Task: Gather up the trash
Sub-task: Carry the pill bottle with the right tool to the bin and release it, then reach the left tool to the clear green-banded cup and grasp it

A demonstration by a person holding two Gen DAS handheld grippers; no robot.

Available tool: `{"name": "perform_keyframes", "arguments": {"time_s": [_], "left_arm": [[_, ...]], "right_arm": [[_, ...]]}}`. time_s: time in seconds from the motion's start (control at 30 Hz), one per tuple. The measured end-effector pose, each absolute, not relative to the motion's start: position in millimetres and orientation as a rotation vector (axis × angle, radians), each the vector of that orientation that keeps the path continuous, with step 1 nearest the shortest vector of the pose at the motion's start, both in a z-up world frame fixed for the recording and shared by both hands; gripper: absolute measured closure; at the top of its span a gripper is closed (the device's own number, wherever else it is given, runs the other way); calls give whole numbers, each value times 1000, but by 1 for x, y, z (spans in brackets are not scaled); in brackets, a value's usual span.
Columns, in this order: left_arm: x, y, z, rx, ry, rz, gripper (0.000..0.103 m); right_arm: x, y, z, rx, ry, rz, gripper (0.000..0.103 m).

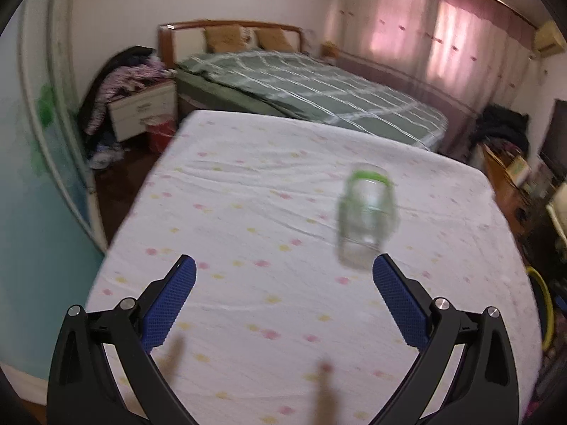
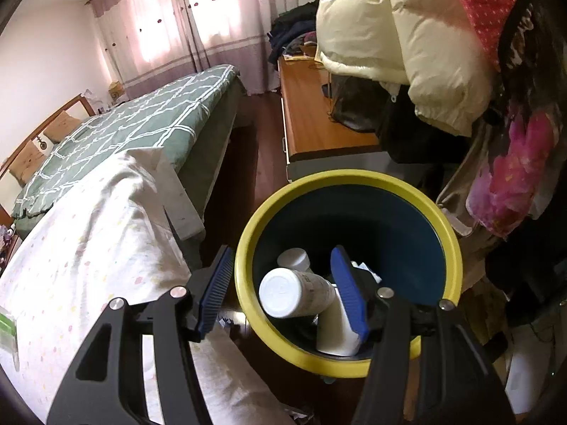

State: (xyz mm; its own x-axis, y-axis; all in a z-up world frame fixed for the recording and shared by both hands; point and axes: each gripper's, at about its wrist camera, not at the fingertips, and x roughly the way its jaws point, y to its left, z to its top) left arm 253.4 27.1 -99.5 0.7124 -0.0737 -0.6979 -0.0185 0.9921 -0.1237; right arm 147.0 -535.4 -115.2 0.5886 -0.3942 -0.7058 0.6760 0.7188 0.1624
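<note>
While its blue-padded jaws stand spread with nothing between the pads, the right gripper (image 2: pixel 281 260) hangs over the near rim of a yellow-rimmed bin (image 2: pixel 244 248) in the lower middle of the right wrist view. One finger (image 2: pixel 216 288) sits outside the rim on the left; the other finger (image 2: pixel 349 292) reaches inside the dark blue tub. Between and just below them, inside the bin, lies a white bottle (image 2: pixel 294 294) with its round base turned toward the camera, a second white cap (image 2: pixel 293 259) shows behind it, and another white container (image 2: pixel 335 329) rests lower against the right finger's side. Left of the bin, a table under a white flowered cloth (image 2: pixel 88 248) fills the lower left, and a green checked bed (image 2: pixel 141 120) lies beyond it at upper left. Hanging coats and clothes (image 2: pixel 407 35) crowd the upper right.

In the left wrist view, the left gripper (image 1: pixel 283 269) is also spread wide and empty above the same white flowered cloth (image 1: pixel 265 194). A clear jar with a green band (image 1: pixel 366 212), blurred, lies on the cloth just beyond the tip of the finger on the right side of the frame, right of centre. Past the table's far edge the green bed (image 1: pixel 319 88) crosses the upper middle, with pink curtains (image 1: pixel 425 24) at upper right.
</note>
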Motion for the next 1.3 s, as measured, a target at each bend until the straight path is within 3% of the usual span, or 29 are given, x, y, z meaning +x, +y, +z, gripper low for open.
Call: {"name": "perform_keyframes", "arguments": {"time_s": [0.37,0.87,0.97,1.3], "left_arm": [[308,-36,-100,-76,897,-196,6],[387,-50,-136,-77,1012,-178,41],[391,-53,-138,-70,1017,-190,53],[362,-76,-113,-48,963,-262,53]], "right_arm": [[145,-537,-115,473,678,-600,46],[149,-535,-115,467,691,-585,46],[150,-535,-115,466,691,-583,46],[147,-531,-112,463,671,-554,46]]}}
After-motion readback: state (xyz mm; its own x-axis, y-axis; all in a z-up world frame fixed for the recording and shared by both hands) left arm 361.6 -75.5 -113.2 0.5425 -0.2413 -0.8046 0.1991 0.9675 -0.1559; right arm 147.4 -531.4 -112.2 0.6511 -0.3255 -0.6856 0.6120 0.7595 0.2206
